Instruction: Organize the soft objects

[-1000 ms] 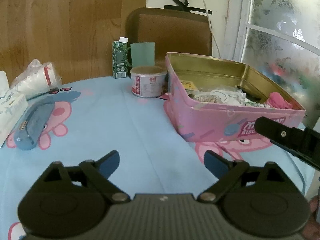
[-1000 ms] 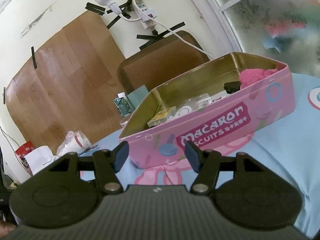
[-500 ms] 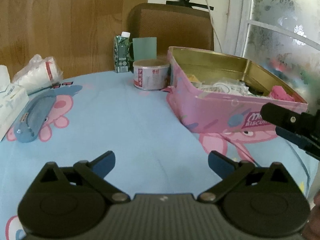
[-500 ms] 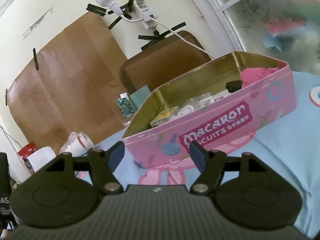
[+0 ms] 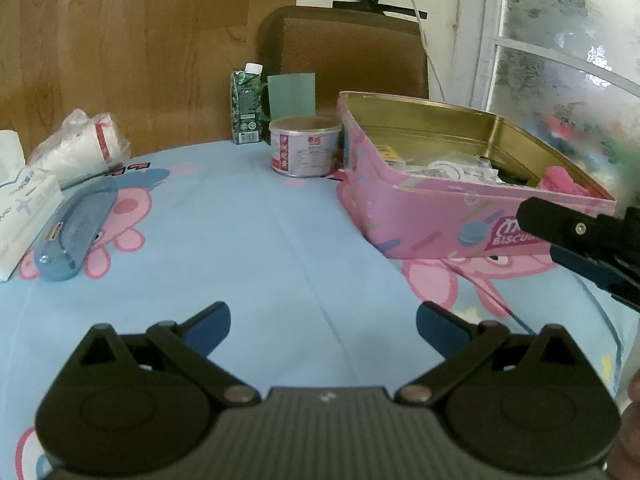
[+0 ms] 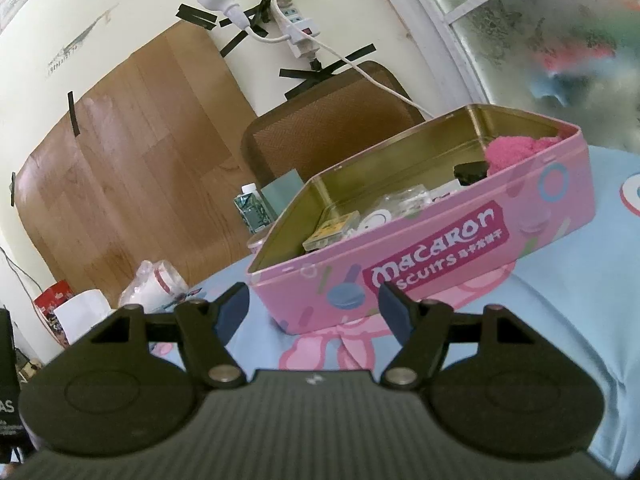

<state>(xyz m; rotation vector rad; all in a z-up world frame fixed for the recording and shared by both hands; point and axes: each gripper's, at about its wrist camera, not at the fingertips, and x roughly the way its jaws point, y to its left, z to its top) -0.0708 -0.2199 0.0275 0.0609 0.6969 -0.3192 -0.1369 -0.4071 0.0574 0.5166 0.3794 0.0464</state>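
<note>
A: What are the claws doing?
B: The left gripper is spread wide over bare blue tablecloth, gripping nothing. The right gripper is open too, empty, in front of the pink tin.
A: And the soft thing?
B: A pink fluffy cloth lies inside the tin, in its far right corner.
A: Further back?
B: A glasses case by the left edge, a round tub and a green carton at the far edge.
</note>
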